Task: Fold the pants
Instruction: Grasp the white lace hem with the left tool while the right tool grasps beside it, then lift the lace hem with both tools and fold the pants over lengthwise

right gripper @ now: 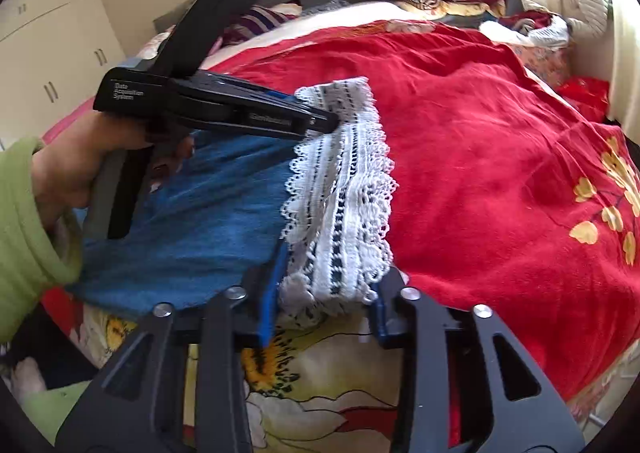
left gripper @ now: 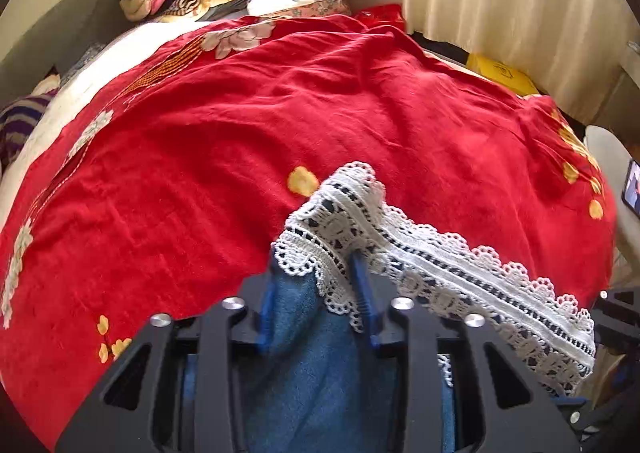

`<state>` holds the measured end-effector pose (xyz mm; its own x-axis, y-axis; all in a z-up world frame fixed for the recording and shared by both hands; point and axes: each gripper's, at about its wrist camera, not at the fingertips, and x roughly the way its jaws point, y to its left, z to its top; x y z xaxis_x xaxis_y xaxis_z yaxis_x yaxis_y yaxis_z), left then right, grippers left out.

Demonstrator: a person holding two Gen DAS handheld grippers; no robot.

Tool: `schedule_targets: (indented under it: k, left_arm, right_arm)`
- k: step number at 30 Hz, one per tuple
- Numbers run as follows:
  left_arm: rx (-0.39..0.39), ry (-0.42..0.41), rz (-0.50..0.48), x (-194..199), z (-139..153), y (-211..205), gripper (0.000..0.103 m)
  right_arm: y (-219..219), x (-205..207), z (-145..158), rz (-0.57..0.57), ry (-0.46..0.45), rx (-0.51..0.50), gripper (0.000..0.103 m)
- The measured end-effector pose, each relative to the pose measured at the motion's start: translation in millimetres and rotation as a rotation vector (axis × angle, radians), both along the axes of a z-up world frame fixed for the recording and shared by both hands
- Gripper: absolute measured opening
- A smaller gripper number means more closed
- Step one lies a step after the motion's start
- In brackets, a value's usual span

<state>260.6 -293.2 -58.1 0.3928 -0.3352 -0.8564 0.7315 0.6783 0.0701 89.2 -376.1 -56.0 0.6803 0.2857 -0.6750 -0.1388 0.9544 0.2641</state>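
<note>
The blue pants (right gripper: 208,205) hang just above the red bedspread (left gripper: 320,101), stretched between both tools so the leg can be folded flat. The left hand-held gripper (left gripper: 320,273) pinches the lace cuff (left gripper: 400,237) at one corner; the right hand-held gripper (right gripper: 320,293) pinches the other.

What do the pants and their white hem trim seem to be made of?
Pants: blue woven fabric, matte and faintly mottled, looks like soft denim. White hem trim: openwork lace, probably cotton crochet, with scalloped edges and holes showing dark through.
</note>
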Motion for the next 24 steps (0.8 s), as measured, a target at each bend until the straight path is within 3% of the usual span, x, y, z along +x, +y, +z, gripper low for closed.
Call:
schedule_targets:
  k: [10,24]
  left_arm:
    - [-0.147,0.073,0.042,0.1,16.7,21.7,0.019]
    - [-0.350,0.060,0.065,-14.6,61.9,67.3,0.018]
  right_arm:
    - [-11.0,-7.7,6.5,0.011,-0.034,0.110,0.022]
    - [2.5,-24.5,42.5,0.052,-0.128,0.093,0.022]
